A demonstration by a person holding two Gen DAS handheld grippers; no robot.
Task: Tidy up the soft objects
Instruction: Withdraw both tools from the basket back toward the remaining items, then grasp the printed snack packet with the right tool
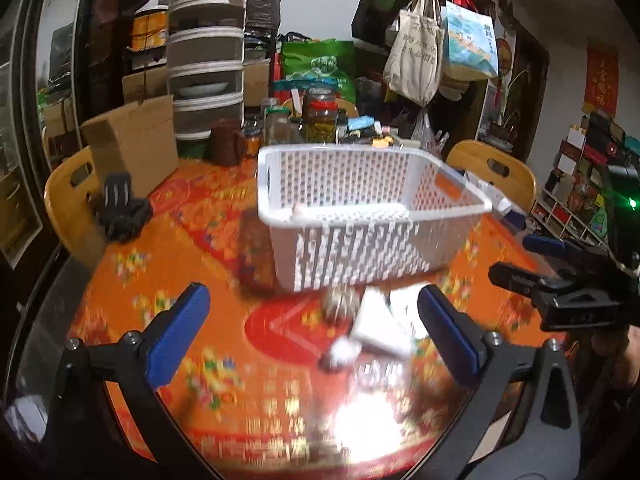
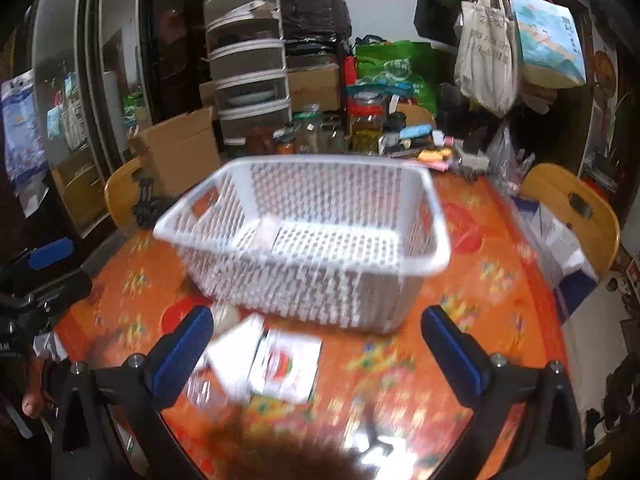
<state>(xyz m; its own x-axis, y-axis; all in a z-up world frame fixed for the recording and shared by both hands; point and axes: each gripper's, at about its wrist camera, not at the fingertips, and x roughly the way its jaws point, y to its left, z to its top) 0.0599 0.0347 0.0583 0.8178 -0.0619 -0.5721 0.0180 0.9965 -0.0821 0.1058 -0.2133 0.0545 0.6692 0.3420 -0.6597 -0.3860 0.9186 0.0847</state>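
Nearest the lens, left wrist view: left gripper (image 1: 314, 340) spread fully wide, blue pads (image 1: 178, 334) well apart, nothing between them, nothing held. Below the gap, on the table (image 1: 168, 248) with its orange flowered cloth: blurred small items, a grey-and-white soft lump (image 1: 340, 354) nearest, a second rounded lump (image 1: 340, 306) just beyond, a flat white packet (image 1: 378, 328) beside both. Too smeared to name further.

Beyond these, mid-table: white slotted basket (image 1: 368, 208), upright, resting on the cloth, a small pale object (image 1: 298, 210) inside near its left wall. Kind of object not discernible.

Far left of table: brown cardboard box (image 1: 132, 144), a black stand (image 1: 120, 208) in front of it. Behind the basket: row of jars (image 1: 320, 118). At the right edge of this view: right gripper (image 1: 516, 260), jaws parted, empty.

Right wrist view, left to right: left gripper (image 2: 52, 270) at the left edge, a hand (image 2: 32, 396) below it. Then right gripper (image 2: 318, 346) in the foreground, pads (image 2: 454, 352) at full spread, nothing gripped. Under the gap: white packet (image 2: 236, 354) and a packet with a red label (image 2: 286, 364), lying flat on the cloth just in front of the basket (image 2: 312, 240). Dark brown fuzzy mass (image 2: 280, 456) at the bottom edge, blurred, identity uncertain. Wooden chair back (image 2: 572, 204) at far right.
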